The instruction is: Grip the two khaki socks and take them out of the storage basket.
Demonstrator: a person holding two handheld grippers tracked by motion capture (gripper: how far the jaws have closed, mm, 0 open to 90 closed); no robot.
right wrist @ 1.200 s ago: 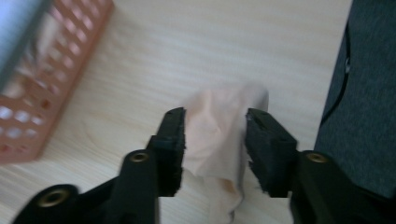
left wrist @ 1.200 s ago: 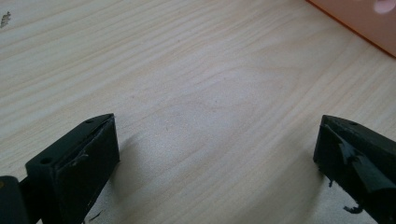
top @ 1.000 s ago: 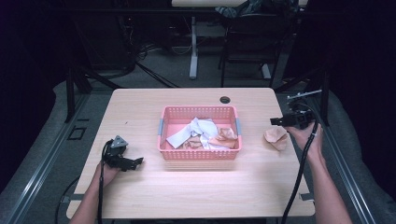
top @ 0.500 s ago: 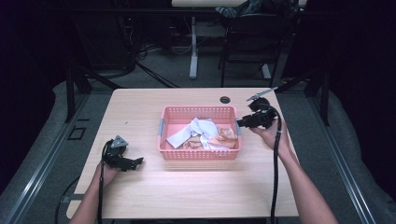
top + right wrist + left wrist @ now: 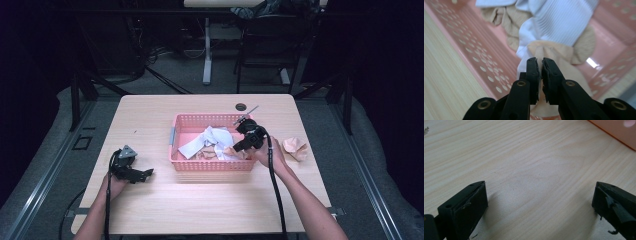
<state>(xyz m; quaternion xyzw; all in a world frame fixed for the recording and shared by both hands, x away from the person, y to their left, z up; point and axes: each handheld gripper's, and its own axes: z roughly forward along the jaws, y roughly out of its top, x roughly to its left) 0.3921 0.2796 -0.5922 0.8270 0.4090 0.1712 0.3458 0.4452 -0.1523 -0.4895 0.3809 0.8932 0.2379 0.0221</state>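
A pink perforated basket [image 5: 174, 145] sits mid-table with white cloth [image 5: 210, 137] and beige cloth [image 5: 231, 150] heaped in it. My right gripper [image 5: 235, 149] reaches into the basket's right end. In the right gripper view it [image 5: 540, 63] is shut on a fold of the beige cloth [image 5: 559, 52], with white ribbed cloth [image 5: 564, 22] just beyond and the basket wall [image 5: 474, 50] at the left. My left gripper [image 5: 147, 173] rests low over the table at the left. Its jaws stand wide apart [image 5: 540, 195] over bare wood.
Another crumpled beige cloth [image 5: 295, 148] lies on the table right of the basket. A dark round grommet [image 5: 241, 106] is set in the tabletop behind the basket. A corner of the basket [image 5: 616, 130] shows in the left gripper view.
My right gripper has moved left from beside the beige cloth on the table into the basket's right end. The left gripper has stayed put.
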